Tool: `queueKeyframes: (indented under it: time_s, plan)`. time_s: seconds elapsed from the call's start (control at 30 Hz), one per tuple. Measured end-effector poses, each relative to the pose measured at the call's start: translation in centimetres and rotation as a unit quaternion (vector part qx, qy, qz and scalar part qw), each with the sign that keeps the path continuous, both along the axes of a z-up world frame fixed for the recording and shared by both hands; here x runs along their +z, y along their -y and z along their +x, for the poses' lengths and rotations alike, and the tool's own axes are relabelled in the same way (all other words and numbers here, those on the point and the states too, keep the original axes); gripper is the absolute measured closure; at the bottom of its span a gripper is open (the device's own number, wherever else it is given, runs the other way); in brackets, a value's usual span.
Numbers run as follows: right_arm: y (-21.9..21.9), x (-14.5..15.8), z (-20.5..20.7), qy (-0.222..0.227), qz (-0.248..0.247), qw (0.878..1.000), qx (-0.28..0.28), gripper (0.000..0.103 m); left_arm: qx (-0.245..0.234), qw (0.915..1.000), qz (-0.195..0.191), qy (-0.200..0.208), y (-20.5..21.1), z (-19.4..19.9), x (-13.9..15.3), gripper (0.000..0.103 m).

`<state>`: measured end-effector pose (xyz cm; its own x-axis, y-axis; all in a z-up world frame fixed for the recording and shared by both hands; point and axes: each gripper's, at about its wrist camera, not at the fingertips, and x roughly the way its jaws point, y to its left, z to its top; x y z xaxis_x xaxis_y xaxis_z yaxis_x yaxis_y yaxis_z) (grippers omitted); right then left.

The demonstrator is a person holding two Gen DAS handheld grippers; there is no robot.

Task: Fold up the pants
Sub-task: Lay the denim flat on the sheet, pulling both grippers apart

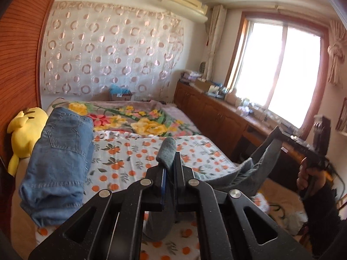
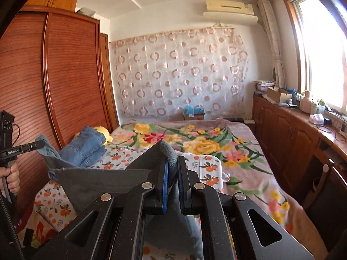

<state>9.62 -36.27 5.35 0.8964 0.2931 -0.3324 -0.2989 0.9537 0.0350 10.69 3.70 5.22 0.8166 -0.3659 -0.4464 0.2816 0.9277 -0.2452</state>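
Nearest the left wrist camera, the left gripper (image 1: 168, 169) is clamped on a rolled edge of the grey pants (image 1: 245, 173), soft knit cloth bunched between its black jaws. The right gripper (image 2: 172, 173) pinches another edge of the same garment the same way, and the cloth hangs stretched between the two, lifted off the bed (image 1: 130, 158) with its lower part draping onto the orange-print sheet. One hand (image 2: 12, 177) shows on the left gripper's handle. To the left lies one folded pair of jeans (image 1: 60, 151) — stiff blue denim, seams and pocket up — against a yellow plush toy (image 1: 26, 134). Beyond spreads a floral blanket (image 2: 206, 143), then a circle-patterned curtain (image 1: 108, 49). A ribbed wooden wardrobe (image 2: 65, 75) flanks the bed on one side — low cabinets (image 2: 288, 134) under one window (image 1: 279, 69) on the other.
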Motion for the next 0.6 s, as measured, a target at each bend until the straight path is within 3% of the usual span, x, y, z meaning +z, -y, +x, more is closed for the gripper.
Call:
queueKeyframes:
  time_s: [0.17, 0.27, 0.4, 0.5, 0.6]
  plan:
    - [-2.1, 3.9, 6.5, 0.007, -0.011, 1.000, -0.004, 0.096, 0.028, 0.9992, 0.028, -0.010, -0.5, 6.8, 1.7, 0.097]
    - [-2.9, 7.0, 9.2, 0.029, 0.006, 1.000, -0.005, 0.096, 0.041, 0.9988, 0.025, 0.013, -1.0, 7.9, 4.7, 0.097]
    - [-2.9, 10.3, 8.3, 0.073, 0.025, 0.997, 0.002, 0.096, 0.051, 0.9976, 0.003, 0.047, -2.0, 6.3, 7.6, 0.097]
    - [-2.6, 9.4, 6.6, 0.075, 0.028, 0.997, 0.009, 0.095, 0.052, 0.9979, 0.002, 0.038, -2.3, 4.9, 6.4, 0.097]
    - [-2.2, 4.3, 5.1, 0.029, 0.020, 0.999, 0.017, 0.095, 0.057, 0.9983, -0.009, 0.004, -2.6, 3.7, 1.8, 0.097]
